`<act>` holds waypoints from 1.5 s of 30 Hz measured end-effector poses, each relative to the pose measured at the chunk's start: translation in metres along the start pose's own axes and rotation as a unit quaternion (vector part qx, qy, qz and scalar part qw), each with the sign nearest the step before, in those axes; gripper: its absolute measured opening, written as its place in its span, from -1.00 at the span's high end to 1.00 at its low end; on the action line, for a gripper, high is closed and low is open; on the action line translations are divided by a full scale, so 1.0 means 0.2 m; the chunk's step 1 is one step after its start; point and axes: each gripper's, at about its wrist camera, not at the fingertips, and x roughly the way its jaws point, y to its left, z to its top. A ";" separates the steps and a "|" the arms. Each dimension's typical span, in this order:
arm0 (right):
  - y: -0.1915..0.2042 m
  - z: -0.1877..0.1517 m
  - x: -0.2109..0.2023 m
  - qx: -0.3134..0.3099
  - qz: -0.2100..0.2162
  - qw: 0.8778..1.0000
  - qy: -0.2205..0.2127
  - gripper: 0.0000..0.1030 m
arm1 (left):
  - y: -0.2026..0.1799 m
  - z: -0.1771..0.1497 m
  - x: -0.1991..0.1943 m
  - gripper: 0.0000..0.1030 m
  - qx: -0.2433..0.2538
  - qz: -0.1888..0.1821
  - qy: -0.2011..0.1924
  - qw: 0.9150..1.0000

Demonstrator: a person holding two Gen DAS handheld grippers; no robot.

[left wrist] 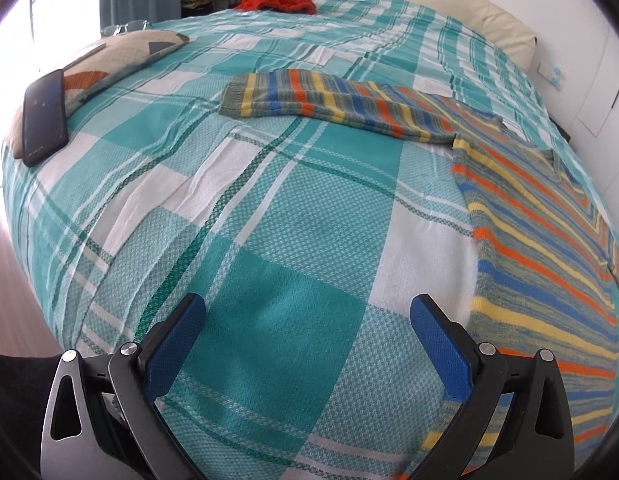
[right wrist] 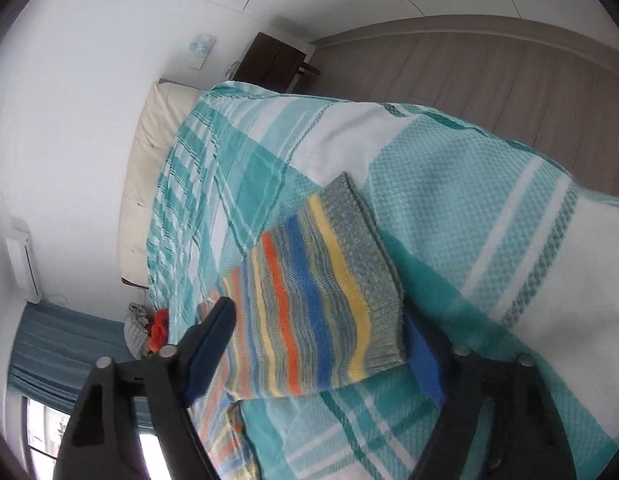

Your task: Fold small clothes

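Sweater: the striped sweater point(left wrist: 541, 248) lay flat on the plaid bedspread point(left wrist: 269, 220), one sleeve point(left wrist: 333, 104) stretched out sideways, likely spread so each part could be folded in turn
Left gripper: the left gripper point(left wrist: 309, 344) hung over bare bedspread just beside the sweater's hem, jaws wide apart and empty, probably waiting its turn
Right gripper: the right gripper point(right wrist: 321, 344) straddled the other sleeve's cuff point(right wrist: 361, 276); whether its pads pressed the knit could not be told
Judgement: the cuff was the natural handle for drawing that sleeve across the body

striped sweater point(left wrist: 541, 240) — cut off, right edge
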 end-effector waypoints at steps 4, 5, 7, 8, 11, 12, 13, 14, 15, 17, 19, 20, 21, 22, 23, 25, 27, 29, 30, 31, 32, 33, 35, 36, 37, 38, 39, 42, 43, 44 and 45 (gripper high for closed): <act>0.09 0.02 0.02 -0.034 -0.059 0.998 0.004 0.88 | 0.01 0.01 0.00 -0.99 -0.005 -0.001 0.000 1.000; 0.18 0.01 -0.01 -0.065 -0.072 0.995 -0.012 0.88 | 0.01 0.01 0.00 -0.99 -0.008 -0.003 0.000 1.000; 0.42 -0.02 -0.04 -0.142 -0.067 0.987 -0.028 0.88 | 0.02 0.02 0.00 -0.99 -0.017 -0.013 0.000 1.000; 0.57 -0.05 -0.05 -0.184 -0.053 0.981 -0.027 0.88 | 0.02 0.03 0.00 -0.99 -0.022 -0.018 0.000 1.000; 1.06 -0.23 0.02 -0.299 0.014 0.954 0.007 0.88 | 0.03 0.05 0.01 -0.99 -0.037 -0.031 0.004 0.999; 1.21 -0.31 0.07 -0.327 0.036 0.944 0.029 0.88 | 0.04 0.05 0.01 -0.99 -0.039 -0.032 0.006 0.999; 1.34 -0.41 0.13 -0.352 0.051 0.933 0.049 0.88 | 0.04 0.06 0.01 -0.99 -0.041 -0.032 0.007 0.999; 1.44 -0.52 0.20 -0.374 0.061 0.923 0.066 0.82 | 0.05 0.06 0.01 -0.99 -0.043 -0.032 0.007 0.999; 1.53 -0.61 0.28 -0.391 0.069 0.914 0.088 0.64 | 0.05 0.06 0.01 -0.99 -0.045 -0.034 0.008 0.998; 1.62 -0.77 0.45 -0.406 0.072 0.900 0.143 -0.41 | 0.07 0.06 0.00 -0.99 -0.051 -0.037 0.008 0.998; 1.65 -0.86 0.54 -0.408 0.089 0.892 0.174 -0.62 | 0.08 0.06 -0.01 -0.99 -0.054 -0.041 0.007 0.998; 1.65 -0.88 0.55 -0.405 0.102 0.890 0.183 -0.62 | 0.08 0.06 -0.01 -0.99 -0.055 -0.043 0.007 0.998; 1.63 -0.88 0.56 -0.396 0.109 0.892 0.189 -0.62 | 0.08 0.07 -0.02 -0.99 -0.057 -0.045 0.007 0.997; 1.61 -0.86 0.59 -0.382 0.111 0.897 0.193 -0.62 | 0.08 0.07 -0.01 -0.99 -0.057 -0.049 0.008 0.997; 1.58 -0.83 0.62 -0.365 0.107 0.904 0.197 -0.62 | 0.08 0.07 -0.01 -0.99 -0.057 -0.052 0.008 0.997; 1.47 -0.77 0.67 -0.325 0.086 0.919 0.208 -0.62 | 0.06 0.08 0.00 -0.99 -0.050 -0.054 0.011 0.997; 1.32 -0.68 0.74 -0.286 0.042 0.933 0.213 -0.62 | 0.03 0.08 0.01 -0.99 -0.037 -0.047 0.013 0.998; 1.13 -0.63 0.85 -0.244 -0.034 0.941 0.232 -0.59 | 0.01 0.07 0.02 -0.99 -0.021 -0.038 0.015 0.999; 1.02 -0.61 0.88 -0.230 -0.087 0.940 0.235 -0.25 | -0.01 0.06 0.03 -0.99 -0.012 -0.032 0.018 0.999; 0.94 -0.58 0.88 -0.224 -0.106 0.942 0.227 0.01 | -0.02 0.06 0.03 -0.99 -0.004 -0.026 0.020 0.999; 0.91 -0.55 0.86 -0.222 -0.101 0.946 0.212 0.19 | -0.02 0.05 0.04 -0.99 0.002 -0.021 0.023 1.000; 0.89 -0.54 0.80 -0.222 -0.088 0.951 0.194 0.16 | -0.03 0.04 0.04 -0.99 0.007 -0.017 0.025 1.000; 0.90 -0.54 0.67 -0.255 -0.086 0.951 0.154 -0.18 | -0.03 0.04 0.05 -0.99 0.013 -0.012 0.025 1.000; 0.91 -0.55 0.59 -0.281 -0.091 0.946 0.137 -0.32 | -0.04 0.04 0.05 -0.99 0.015 -0.011 0.025 1.000; 0.91 -0.57 0.51 -0.308 -0.095 0.939 0.122 -0.32 | -0.04 0.04 0.05 -0.99 0.015 -0.011 0.025 1.000; 0.90 -0.60 0.43 -0.336 -0.100 0.930 0.109 -0.32 | -0.03 0.04 0.04 -0.99 0.014 -0.012 0.025 1.000; 0.88 -0.63 0.36 -0.364 -0.109 0.919 0.100 -0.33 | -0.03 0.04 0.04 -0.99 0.010 -0.015 0.027 0.999; 0.76 -0.74 0.19 -0.433 -0.146 0.887 0.071 -0.36 | 0.02 0.06 0.00 -0.99 -0.022 -0.050 0.032 0.998; 0.71 -0.77 0.15 -0.446 -0.159 0.879 0.062 -0.36 | 0.05 0.07 -0.01 -0.99 -0.038 -0.071 0.031 0.996; 0.66 -0.78 0.11 -0.456 -0.174 0.871 0.052 -0.40 | 0.08 0.10 -0.02 -0.99 -0.053 -0.089 0.027 0.994; 0.60 -0.79 0.10 -0.465 -0.192 0.863 0.042 -0.47 | 0.11 0.15 -0.02 -0.99 -0.067 -0.098 0.022 0.993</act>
